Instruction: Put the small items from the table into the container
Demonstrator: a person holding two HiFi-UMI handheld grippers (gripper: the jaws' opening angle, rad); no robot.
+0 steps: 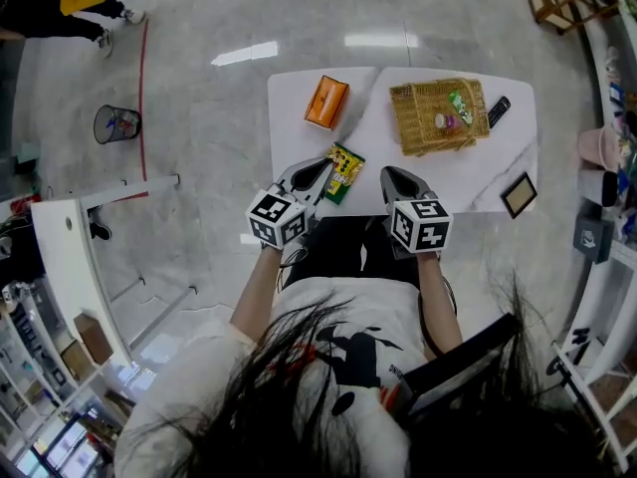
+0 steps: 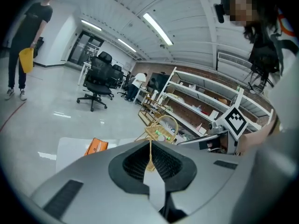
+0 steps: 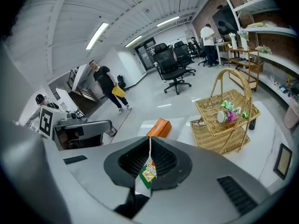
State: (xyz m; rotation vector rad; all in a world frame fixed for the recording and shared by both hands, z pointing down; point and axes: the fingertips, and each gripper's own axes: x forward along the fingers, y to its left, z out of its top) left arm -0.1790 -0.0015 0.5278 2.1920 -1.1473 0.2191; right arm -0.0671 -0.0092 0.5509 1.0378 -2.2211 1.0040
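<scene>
On the white table [image 1: 299, 142] lies a green-and-yellow snack packet [image 1: 343, 172], with an orange box [image 1: 326, 103] behind it. A wicker basket [image 1: 438, 116] at the back right holds small green packets and a round pinkish item. My left gripper [image 1: 323, 167] is shut, its tip just beside the packet's left edge. Shut too, the right gripper [image 1: 390, 173] hovers over the table's near edge, right of the packet and empty. The right gripper view shows the packet [image 3: 148, 171] through the slit below the closed jaws, plus the basket [image 3: 226, 125] and orange box [image 3: 160, 127].
A black remote [image 1: 499, 111] lies right of the basket, and a dark framed item [image 1: 519, 194] sits near the table's front right corner. A mesh waste bin [image 1: 117, 123] and a white desk [image 1: 70, 257] stand on the floor at left. Shelving [image 1: 607, 147] lines the right side.
</scene>
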